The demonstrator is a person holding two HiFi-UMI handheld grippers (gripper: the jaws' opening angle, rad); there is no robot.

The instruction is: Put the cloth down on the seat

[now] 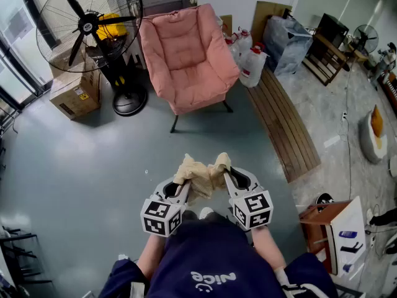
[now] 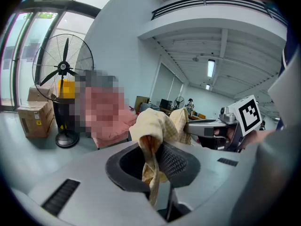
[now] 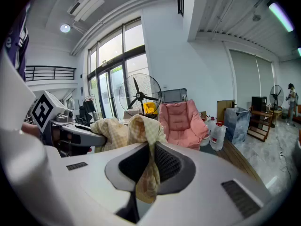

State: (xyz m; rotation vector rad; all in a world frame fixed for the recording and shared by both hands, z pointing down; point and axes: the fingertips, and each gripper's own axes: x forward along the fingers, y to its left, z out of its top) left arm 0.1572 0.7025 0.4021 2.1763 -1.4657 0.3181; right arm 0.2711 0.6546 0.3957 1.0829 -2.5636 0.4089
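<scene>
A pale yellow checked cloth (image 1: 201, 171) hangs bunched between my two grippers, held up in front of the person's body. My left gripper (image 1: 182, 177) is shut on one end of the cloth (image 2: 151, 140), which is pinched between its jaws. The other end of the cloth (image 3: 146, 147) is clamped in my right gripper (image 1: 226, 174), also shut. The pink padded chair (image 1: 186, 58) stands a good way ahead on the grey floor, its seat bare. In the right gripper view the chair (image 3: 181, 121) shows straight ahead beyond the cloth.
A tall black standing fan (image 1: 90, 27) and cardboard boxes (image 1: 74, 92) stand left of the chair. Water jugs (image 1: 251, 64) and a wooden slatted board (image 1: 282, 126) lie to its right. A red-brown box (image 1: 322, 219) sits at the near right.
</scene>
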